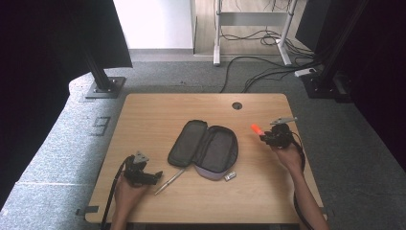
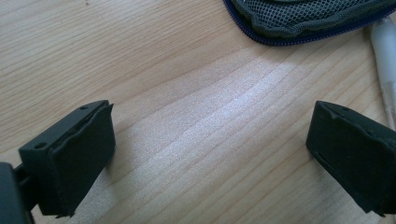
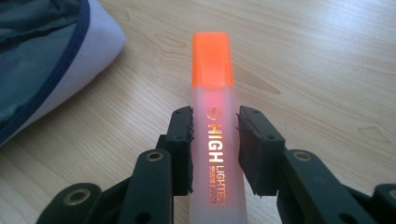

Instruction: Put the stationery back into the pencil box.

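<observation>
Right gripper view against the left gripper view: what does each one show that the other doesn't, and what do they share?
The right gripper view alone shows an orange highlighter clamped between the right gripper jaws, its cap pointing away, with the printed word HIGHLIGHTER readable along the barrel. The left gripper view alone shows the left gripper with its jaws wide apart over bare wood, plus a pale pen at the right edge. Both share the wooden table and a part of the open pencil case.
</observation>
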Available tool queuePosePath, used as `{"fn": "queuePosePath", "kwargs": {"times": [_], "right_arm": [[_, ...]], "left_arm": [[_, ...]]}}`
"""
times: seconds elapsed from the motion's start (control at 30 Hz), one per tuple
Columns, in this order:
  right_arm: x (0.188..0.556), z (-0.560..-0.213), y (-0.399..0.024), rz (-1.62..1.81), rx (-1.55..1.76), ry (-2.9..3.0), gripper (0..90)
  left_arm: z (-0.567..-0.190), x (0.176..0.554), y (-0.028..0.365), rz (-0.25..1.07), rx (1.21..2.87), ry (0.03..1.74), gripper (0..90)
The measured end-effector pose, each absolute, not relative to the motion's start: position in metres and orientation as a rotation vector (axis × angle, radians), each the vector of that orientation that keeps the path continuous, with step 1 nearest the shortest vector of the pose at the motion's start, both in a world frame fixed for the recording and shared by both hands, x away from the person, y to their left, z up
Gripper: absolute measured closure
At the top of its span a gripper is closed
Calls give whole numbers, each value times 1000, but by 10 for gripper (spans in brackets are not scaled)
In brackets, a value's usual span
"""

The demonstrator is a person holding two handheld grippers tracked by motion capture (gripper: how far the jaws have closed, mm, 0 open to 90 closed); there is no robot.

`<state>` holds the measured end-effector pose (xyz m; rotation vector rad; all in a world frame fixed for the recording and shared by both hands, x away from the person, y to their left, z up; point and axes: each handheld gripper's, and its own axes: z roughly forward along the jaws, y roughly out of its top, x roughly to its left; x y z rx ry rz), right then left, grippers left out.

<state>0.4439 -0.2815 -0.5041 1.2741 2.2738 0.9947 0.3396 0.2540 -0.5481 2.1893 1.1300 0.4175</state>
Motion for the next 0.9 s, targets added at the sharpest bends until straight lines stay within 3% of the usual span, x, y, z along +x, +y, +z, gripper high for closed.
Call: {"fn": "queuePosePath", "kwargs": {"times": [0.9], "right_arm": [[429, -470, -252, 1037, 1173, 2300, 652]], "left_arm": [[-548, 340, 254, 417, 2190, 1129, 13]]}}
